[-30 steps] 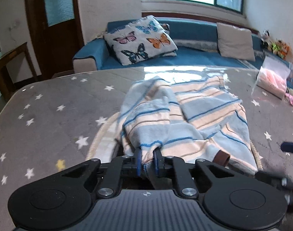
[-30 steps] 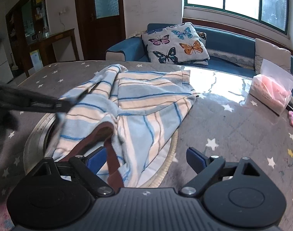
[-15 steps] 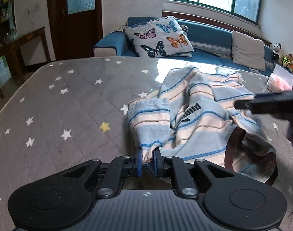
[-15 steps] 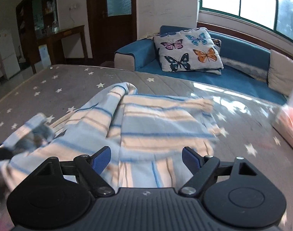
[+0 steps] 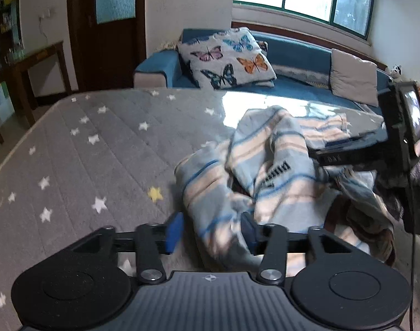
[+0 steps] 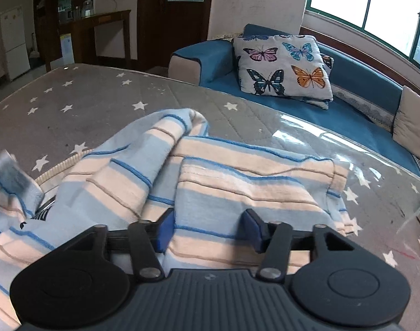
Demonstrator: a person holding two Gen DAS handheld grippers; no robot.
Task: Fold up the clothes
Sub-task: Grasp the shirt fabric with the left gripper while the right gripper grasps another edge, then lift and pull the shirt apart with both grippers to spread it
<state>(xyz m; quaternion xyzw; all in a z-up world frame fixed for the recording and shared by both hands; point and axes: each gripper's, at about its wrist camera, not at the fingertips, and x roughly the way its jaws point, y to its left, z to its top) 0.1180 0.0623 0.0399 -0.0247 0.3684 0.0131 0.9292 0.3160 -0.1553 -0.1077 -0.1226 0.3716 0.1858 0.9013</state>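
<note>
- Because the fold needs the cloth laid out first, the striped sweater lies bunched on the star-patterned surface, one sleeve drawn out toward the left hand-held gripper.
- That left hand-held gripper stands released: its jaws have just been opening, and the sleeve end it pinched a second ago lies loose and blurred between them, seemingly unpressed.
- The right hand-held gripper hovers over the sweater's body, jaws having just been closing from wide, cloth beneath them but not clamped.
- Compared with a second ago, the sleeve is pulled leftward and the right hand-held gripper is over the middle.
</note>
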